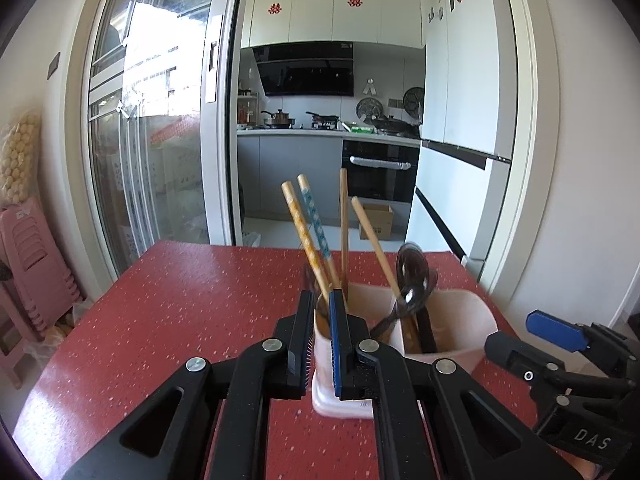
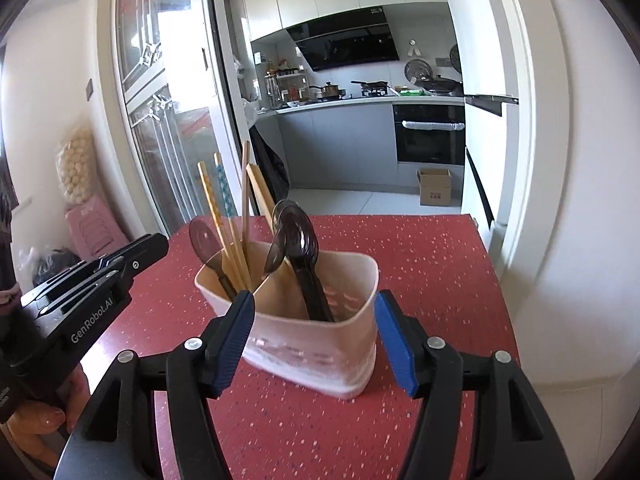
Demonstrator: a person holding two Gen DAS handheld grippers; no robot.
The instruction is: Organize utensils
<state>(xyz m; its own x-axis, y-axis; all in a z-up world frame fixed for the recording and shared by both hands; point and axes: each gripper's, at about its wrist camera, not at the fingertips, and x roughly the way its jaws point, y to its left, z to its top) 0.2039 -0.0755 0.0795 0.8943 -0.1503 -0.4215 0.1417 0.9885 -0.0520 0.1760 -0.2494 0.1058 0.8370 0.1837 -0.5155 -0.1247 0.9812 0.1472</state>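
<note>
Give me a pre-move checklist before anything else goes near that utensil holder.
1. Holder upright on the table: ok.
2. Left gripper in the left wrist view looks clamped on the holder's rim: ok.
3. Right gripper open, pads clear of the holder: ok.
4. Chopsticks standing in the left compartment: ok.
5. Dark spoons in the right compartment: ok; one brown spoon sits among the chopsticks: not ok.
6. Loose utensils left on the table: cannot tell.

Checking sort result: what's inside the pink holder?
The pink holder has two compartments: chopsticks plus one dark spoon in one, two dark spoons in the other. Its walls hide the lower ends and the bottom.
</note>
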